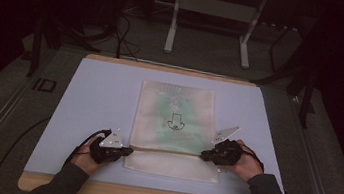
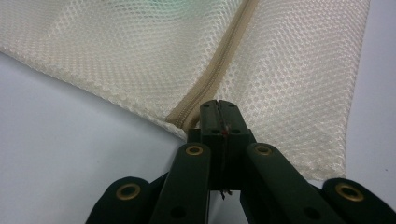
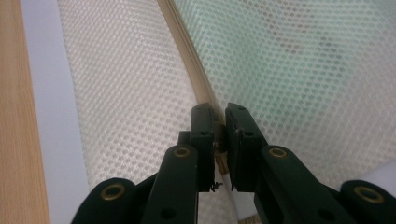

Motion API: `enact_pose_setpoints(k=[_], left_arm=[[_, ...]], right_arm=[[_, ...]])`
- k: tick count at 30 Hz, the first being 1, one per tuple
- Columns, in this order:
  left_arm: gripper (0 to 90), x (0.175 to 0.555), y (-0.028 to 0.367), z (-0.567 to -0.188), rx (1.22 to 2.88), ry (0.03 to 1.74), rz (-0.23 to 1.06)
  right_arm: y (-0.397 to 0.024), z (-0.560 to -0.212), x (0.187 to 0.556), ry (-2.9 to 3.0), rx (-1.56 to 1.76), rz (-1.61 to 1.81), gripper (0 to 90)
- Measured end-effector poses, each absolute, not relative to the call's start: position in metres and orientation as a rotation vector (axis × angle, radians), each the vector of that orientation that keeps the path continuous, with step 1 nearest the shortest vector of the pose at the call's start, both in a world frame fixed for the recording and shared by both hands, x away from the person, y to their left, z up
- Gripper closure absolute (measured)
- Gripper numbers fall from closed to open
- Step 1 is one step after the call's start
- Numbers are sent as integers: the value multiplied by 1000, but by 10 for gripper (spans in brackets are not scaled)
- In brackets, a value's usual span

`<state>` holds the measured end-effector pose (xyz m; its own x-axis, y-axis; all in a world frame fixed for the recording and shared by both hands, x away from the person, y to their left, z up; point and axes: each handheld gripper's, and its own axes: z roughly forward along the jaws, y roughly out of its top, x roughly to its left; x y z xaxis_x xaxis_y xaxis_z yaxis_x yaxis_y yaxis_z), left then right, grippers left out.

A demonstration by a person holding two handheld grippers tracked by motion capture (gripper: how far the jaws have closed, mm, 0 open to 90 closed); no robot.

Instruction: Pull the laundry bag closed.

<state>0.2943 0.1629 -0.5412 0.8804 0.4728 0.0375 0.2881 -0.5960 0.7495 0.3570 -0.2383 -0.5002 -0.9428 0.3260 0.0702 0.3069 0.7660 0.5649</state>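
Your left gripper (image 2: 218,108) and right gripper (image 3: 219,116) each pinch the tan zipper (image 2: 219,70) of the cream mesh bag (image 1: 172,127), flat mid-table — keep both ends taut.

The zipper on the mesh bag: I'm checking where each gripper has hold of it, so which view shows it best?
The left gripper view: the zipper runs sharp and close from the closed left gripper up across the mesh bag. The right gripper view shows a shorter stretch pinched by the right gripper. The high view shows a thin line.
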Motion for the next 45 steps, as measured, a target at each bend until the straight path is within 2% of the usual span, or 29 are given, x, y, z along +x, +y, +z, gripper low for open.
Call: enact_pose_setpoints(k=[41, 45], left_arm=[[897, 295, 163, -541, 2246, 545, 290], [896, 294, 163, -541, 2247, 543, 294]], right_arm=[[-274, -501, 352, 2896, 628, 962, 820], [-273, -501, 351, 2879, 642, 989, 794]])
